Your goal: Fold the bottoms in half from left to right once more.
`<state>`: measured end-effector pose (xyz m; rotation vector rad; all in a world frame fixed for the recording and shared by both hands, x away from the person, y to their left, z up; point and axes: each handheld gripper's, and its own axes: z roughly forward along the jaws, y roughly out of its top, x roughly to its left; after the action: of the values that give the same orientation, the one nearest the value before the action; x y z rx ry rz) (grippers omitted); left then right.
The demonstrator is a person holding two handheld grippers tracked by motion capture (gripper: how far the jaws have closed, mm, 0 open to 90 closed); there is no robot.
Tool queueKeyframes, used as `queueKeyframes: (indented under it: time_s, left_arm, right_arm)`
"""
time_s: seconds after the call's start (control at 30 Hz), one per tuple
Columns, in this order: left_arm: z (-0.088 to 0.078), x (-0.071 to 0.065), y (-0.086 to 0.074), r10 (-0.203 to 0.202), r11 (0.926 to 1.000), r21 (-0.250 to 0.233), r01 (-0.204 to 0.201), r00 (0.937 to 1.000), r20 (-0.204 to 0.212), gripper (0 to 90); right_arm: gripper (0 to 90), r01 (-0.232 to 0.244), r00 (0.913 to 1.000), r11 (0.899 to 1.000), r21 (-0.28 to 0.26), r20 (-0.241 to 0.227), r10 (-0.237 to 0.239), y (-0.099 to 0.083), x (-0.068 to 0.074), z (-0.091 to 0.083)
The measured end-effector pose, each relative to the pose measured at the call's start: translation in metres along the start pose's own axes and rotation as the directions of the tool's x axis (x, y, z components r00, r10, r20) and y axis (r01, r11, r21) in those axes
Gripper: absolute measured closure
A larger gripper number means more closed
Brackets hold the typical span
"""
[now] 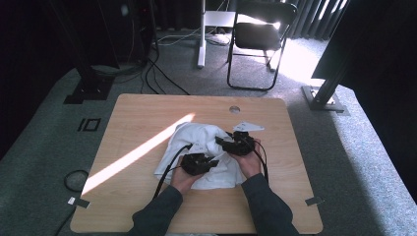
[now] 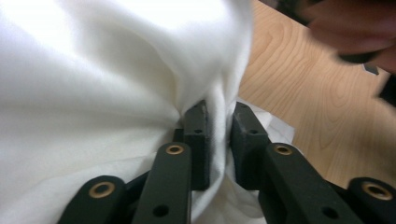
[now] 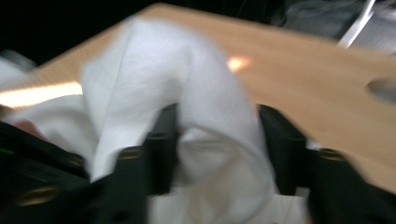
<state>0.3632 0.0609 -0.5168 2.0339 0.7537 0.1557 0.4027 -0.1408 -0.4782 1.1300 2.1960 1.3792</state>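
Note:
A crumpled white cloth (image 1: 196,135) lies in the middle of the wooden table (image 1: 147,110). My left gripper (image 1: 212,161) sits on the cloth's near part. In the left gripper view my left gripper (image 2: 218,116) is shut on a thin fold of the cloth (image 2: 116,70), which rises up and to the left. My right gripper (image 1: 220,141) is at the cloth's right side, close to the left one. In the blurred right gripper view its jaws (image 3: 217,126) stand wider, with a thick bunch of cloth (image 3: 187,70) filling the gap and touching both pads.
A stripe of sunlight (image 1: 137,152) crosses the table's left half. Near the far edge the tabletop has a round hole (image 1: 234,109). Behind the table stand a black folding chair (image 1: 260,34) and black stand bases (image 1: 88,91), with cables on the carpet.

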Motion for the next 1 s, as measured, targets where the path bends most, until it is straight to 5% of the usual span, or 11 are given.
queueKeyframes:
  time_s: [0.1, 0.23, 0.33, 0.43, 0.53, 0.6, 0.67, 1.0]
  left_arm:
    - [-0.008, -0.002, 0.004, -0.005, 0.9999, -0.015, 0.005, 0.9999, 0.014, 67.3]
    - [-0.037, -0.005, 0.018, 0.032, 0.9961, -0.082, -0.033, 0.9994, -0.014, 60.9]
    - [-0.07, 0.009, 0.03, 0.013, 0.9849, -0.17, -0.031, 0.9947, -0.102, 59.8]
    - [-0.087, 0.031, 0.033, -0.041, 0.9825, -0.186, 0.01, 0.9853, -0.166, 60.6]
    - [-0.081, 0.051, 0.025, -0.062, 0.9937, -0.103, 0.043, 0.9793, -0.193, 61.4]
    - [-0.065, 0.056, 0.014, -0.052, 0.9986, -0.02, 0.049, 0.981, -0.187, 61.7]
    - [-0.054, 0.056, 0.006, -0.046, 0.9988, 0.007, 0.048, 0.9828, -0.179, 61.8]
    - [-0.037, 0.054, -0.008, -0.073, 0.9972, -0.002, 0.074, 0.9788, -0.191, 61.6]
  right_arm:
    - [75.7, -0.01, 0.9997, 0.998, 0.065, 0.022, 0.009, -0.007, -0.009, 0.015]
    - [79.2, -0.03, 0.9988, 0.996, 0.084, 0.042, 0.026, -0.013, -0.017, 0.021]
    - [80.1, -0.025, 0.9974, 0.994, 0.102, 0.07, 0.018, -0.016, -0.022, 0.022]
    - [80.5, -0.04, 0.9961, 0.992, 0.118, 0.082, 0.031, -0.022, -0.029, 0.024]
    - [80.9, -0.053, 0.9942, 0.988, 0.143, 0.1, 0.039, -0.027, -0.034, 0.028]
    - [80.8, -0.058, 0.9933, 0.984, 0.166, 0.108, 0.041, -0.031, -0.036, 0.032]
    - [80.8, -0.063, 0.993, 0.982, 0.18, 0.109, 0.044, -0.032, -0.038, 0.034]
    - [75.5, -0.05, 0.9924, 0.979, 0.197, 0.12, 0.026, -0.033, -0.039, 0.029]
